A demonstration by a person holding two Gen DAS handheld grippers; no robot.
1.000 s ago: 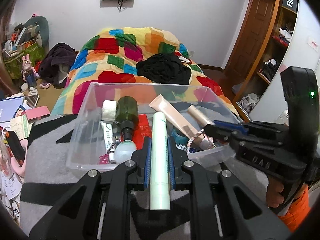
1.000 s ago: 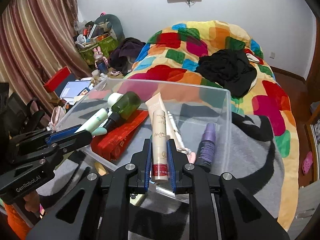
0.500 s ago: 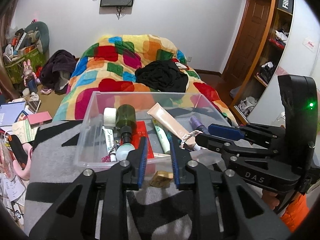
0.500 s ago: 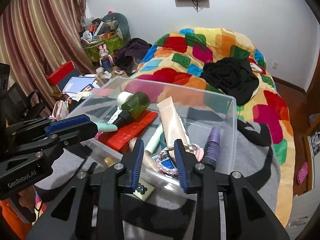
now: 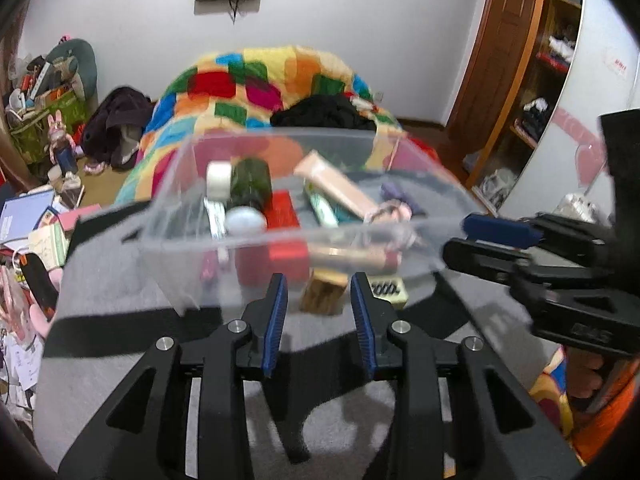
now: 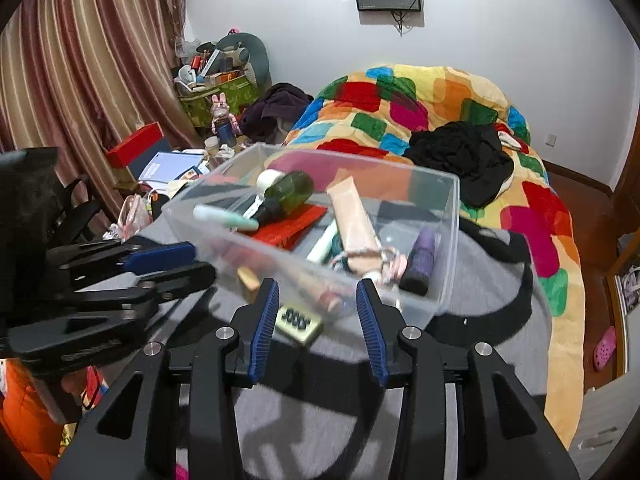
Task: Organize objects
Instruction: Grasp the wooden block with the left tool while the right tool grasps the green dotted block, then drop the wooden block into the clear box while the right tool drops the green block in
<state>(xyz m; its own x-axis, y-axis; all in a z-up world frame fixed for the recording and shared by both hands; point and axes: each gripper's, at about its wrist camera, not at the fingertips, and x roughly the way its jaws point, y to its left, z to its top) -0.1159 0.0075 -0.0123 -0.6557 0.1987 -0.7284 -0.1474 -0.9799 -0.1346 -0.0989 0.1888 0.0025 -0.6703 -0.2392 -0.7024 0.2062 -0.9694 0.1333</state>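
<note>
A clear plastic bin (image 5: pixel 188 280) (image 6: pixel 450 248) sits on a grey and black blanket. It holds a dark green bottle (image 5: pixel 250 184) (image 6: pixel 288 192), a peach tube (image 5: pixel 336 186) (image 6: pixel 354 216), a red box (image 5: pixel 284 216), a purple bottle (image 6: pixel 420 260) and several other tubes. My left gripper (image 5: pixel 319 284) (image 6: pixel 196 262) hangs before the bin's near wall, its jaws opening, nothing pressed between the pads. A small gold-brown block (image 5: pixel 324 292) lies on the blanket just beyond its tips. My right gripper (image 6: pixel 316 286) (image 5: pixel 456 236) is beside it, jaws also opening and empty.
A cream compact with dark dots (image 5: pixel 386 290) (image 6: pixel 298 322) lies by the bin's near wall. Behind is a bed with a bright patchwork quilt (image 6: pixel 420 100) and black clothes (image 6: pixel 460 156). Clutter fills the left floor (image 5: pixel 36 216); wooden shelves (image 5: pixel 536 80) stand right.
Both grippers let go of the tubes they held, which now lie in the bin. Both pulled back from the bin and their jaws have spread apart.
</note>
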